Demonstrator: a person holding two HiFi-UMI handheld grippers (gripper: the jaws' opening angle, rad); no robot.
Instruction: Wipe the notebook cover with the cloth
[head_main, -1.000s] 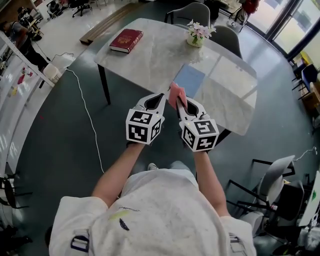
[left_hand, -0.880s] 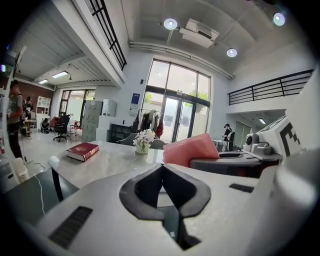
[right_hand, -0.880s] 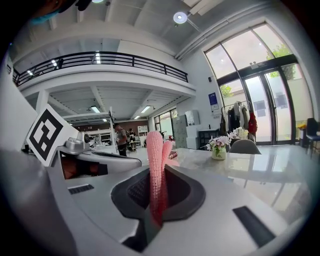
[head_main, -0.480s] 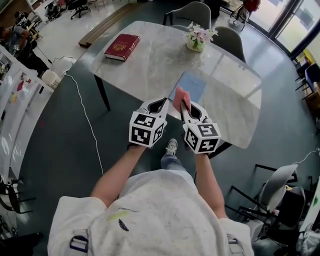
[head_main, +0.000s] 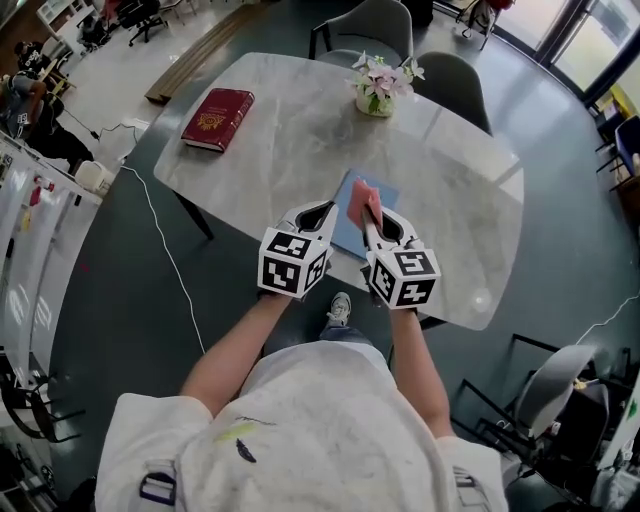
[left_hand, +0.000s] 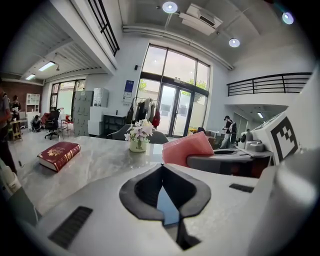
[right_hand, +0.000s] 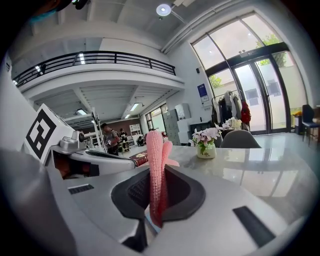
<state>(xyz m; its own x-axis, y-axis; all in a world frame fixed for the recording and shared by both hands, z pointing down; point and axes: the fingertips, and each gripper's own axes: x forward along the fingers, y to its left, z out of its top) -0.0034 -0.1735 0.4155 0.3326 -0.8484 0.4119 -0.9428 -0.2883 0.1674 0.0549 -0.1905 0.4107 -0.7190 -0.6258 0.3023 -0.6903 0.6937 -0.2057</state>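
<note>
On the table (head_main: 300, 140), the notebook (head_main: 342, 232) lies by the near edge, the book (head_main: 217, 118) far left, the flower pot (head_main: 375, 88) at the back (2 chairs (head_main: 372, 25) stand behind). Both grippers hang over the notebook: left gripper (head_main: 318, 208) beside right gripper (head_main: 368, 212), with the cloth (head_main: 358, 199) between the right gripper's jaws.

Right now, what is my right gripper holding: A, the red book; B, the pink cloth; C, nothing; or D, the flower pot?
B: in the right gripper view, the right gripper has its jaws closed on the folded pink cloth, which sticks up between them.
</note>
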